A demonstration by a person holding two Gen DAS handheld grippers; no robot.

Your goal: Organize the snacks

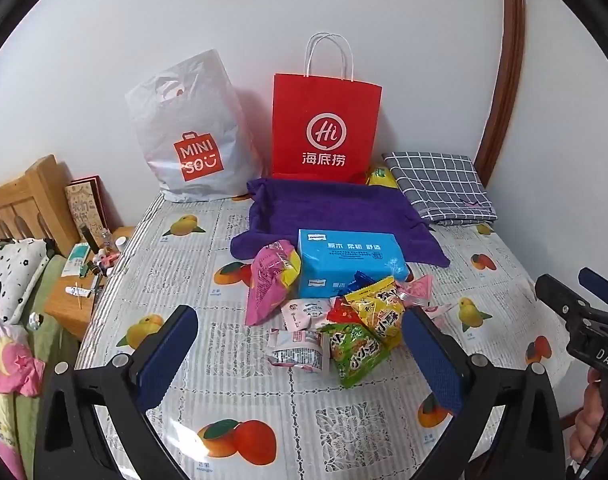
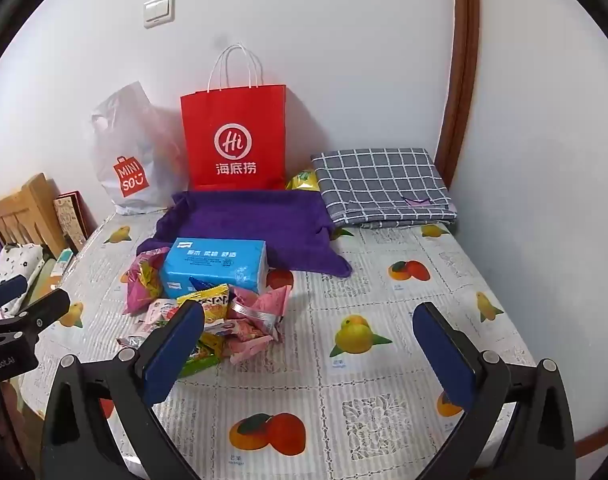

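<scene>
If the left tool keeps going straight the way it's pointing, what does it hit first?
Most likely the snack pile: the left tool is open, angled down, with the green packet nearest between its fingers. Depth is hard to judge, so it might meet the tablecloth just short of it.

Snack packets (image 1: pixel 343 320) are lying heaped at frame centre against a blue tissue box (image 1: pixel 349 260), blocking the approach to the purple towel (image 1: pixel 335 208) from the front. Bare tablecloth (image 2: pixel 383 380) is lying open across the lower right of the right wrist view. Two bags (image 1: pixel 323 128) and a folded checked cloth (image 1: pixel 439 188) are closing off the back wall.
</scene>
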